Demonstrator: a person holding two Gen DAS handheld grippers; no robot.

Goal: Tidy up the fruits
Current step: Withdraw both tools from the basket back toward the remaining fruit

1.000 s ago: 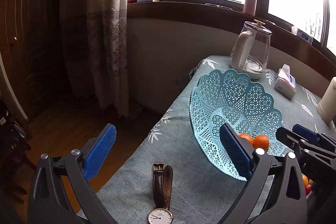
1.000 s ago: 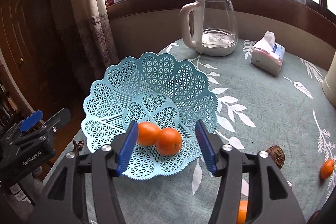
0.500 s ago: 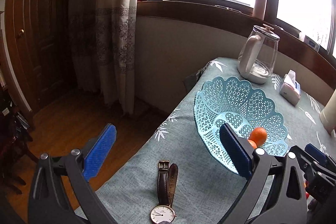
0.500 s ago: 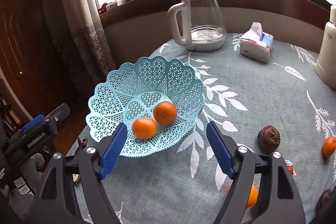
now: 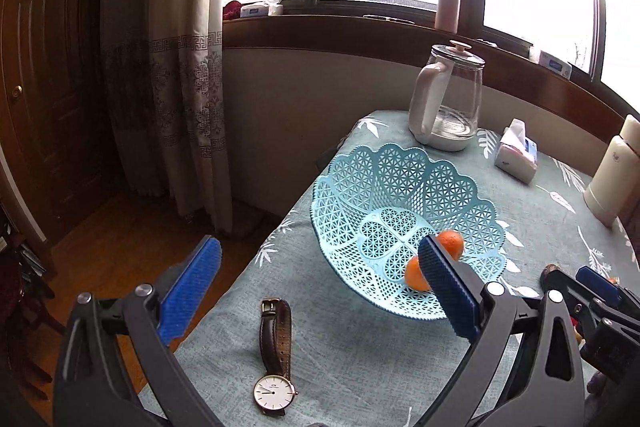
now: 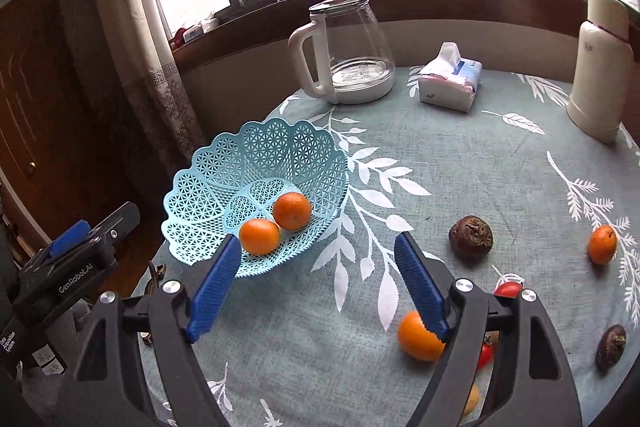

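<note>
Fingers on my right gripper spread wide, nothing held. Blue basket at 11 o'clock from them, two oranges inside, touching each other. Loose orange at 4 o'clock, partly behind the right finger. Left gripper also wide open, empty, over the tabletop edge; basket at its 1 o'clock, watch at 6.

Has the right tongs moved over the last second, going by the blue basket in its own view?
Yes. The right tongs has pulled back and to the right: the blue basket now looks smaller and sits further left, while more loose fruit shows.
</note>
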